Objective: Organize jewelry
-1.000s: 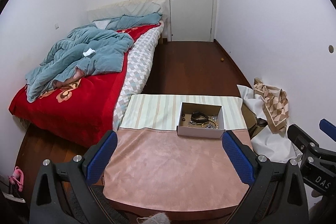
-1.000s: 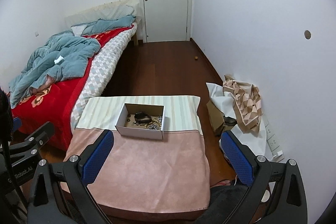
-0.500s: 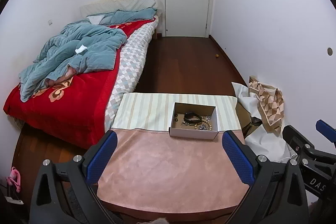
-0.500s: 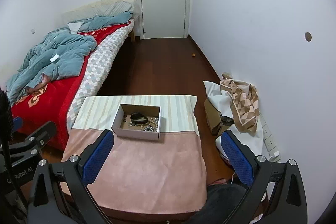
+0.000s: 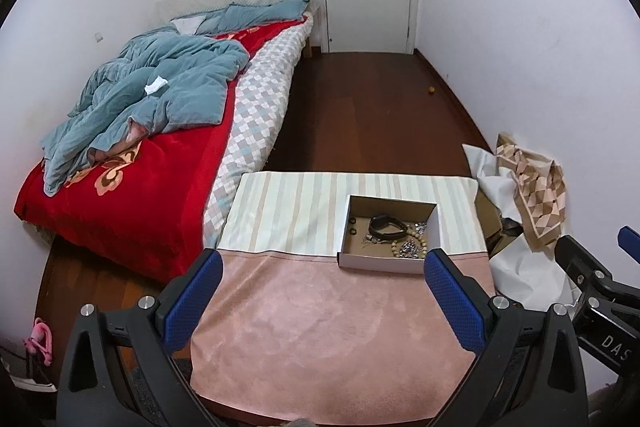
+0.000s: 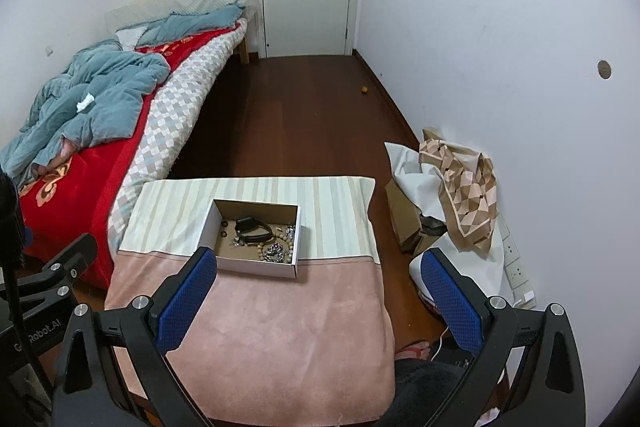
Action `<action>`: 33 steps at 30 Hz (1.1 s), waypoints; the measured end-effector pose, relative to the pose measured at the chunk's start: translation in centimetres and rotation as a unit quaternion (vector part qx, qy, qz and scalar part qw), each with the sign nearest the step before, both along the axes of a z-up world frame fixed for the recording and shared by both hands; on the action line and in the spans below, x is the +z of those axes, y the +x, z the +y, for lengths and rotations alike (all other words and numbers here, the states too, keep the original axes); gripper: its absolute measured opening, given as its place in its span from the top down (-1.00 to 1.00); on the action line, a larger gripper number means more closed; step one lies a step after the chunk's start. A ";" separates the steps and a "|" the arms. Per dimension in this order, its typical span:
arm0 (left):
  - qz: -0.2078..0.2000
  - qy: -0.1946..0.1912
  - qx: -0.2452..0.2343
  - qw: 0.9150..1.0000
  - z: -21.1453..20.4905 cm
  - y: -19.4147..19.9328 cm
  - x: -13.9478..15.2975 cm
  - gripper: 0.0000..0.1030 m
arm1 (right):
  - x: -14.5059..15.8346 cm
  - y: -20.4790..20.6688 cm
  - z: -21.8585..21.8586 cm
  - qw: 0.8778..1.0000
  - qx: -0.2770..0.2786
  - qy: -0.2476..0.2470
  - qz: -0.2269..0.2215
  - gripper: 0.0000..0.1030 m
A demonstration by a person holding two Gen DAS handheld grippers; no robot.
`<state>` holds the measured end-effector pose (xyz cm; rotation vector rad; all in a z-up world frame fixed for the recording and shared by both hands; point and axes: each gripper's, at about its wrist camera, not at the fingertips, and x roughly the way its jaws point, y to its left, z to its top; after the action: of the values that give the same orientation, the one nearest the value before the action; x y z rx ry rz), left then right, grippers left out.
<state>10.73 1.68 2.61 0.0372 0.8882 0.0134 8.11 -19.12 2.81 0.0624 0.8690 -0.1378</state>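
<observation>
Left wrist view: the left tool (image 5: 322, 291) hangs released over the pink-clothed table (image 5: 320, 339); ahead and slightly right sits the shallow white cardboard box (image 5: 384, 263) of tangled jewelry. Light, slippery, snag-prone; judged best pinched by the stiff black watch strap (image 5: 386, 225). Only the right wrist view shows the right tool (image 6: 320, 291) spread wide, box ahead-left, wall sockets (image 6: 516, 267) to its right.

White walls (image 5: 500, 27), unmade bed (image 5: 140, 155)
</observation>
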 end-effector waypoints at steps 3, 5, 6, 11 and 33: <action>0.010 -0.001 -0.003 1.000 -0.2 0.7 -0.6 -1.00 | -0.8 1.0 -0.2 1.000 -0.002 0.002 0.011 -1.00; 0.015 0.002 -0.007 1.000 -0.4 1.1 -0.9 -1.00 | -1.1 1.4 -0.4 1.000 -0.002 0.004 0.016 -1.00; 0.018 0.001 -0.007 1.000 -0.4 1.3 -1.0 -1.00 | -1.3 1.6 -0.5 1.000 -0.003 0.006 0.017 -1.00; 0.028 0.001 -0.012 1.000 -0.7 1.8 -1.5 -1.00 | -2.0 2.2 -0.7 1.000 -0.004 0.010 0.029 -1.00; 0.036 -0.005 -0.010 0.999 -0.6 1.6 -2.1 -1.00 | -3.0 2.1 -0.7 0.999 0.002 0.012 0.042 -1.00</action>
<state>12.31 1.07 0.49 0.0377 0.9608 -0.0117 10.19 -19.77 -0.14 0.0774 0.9538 -0.1279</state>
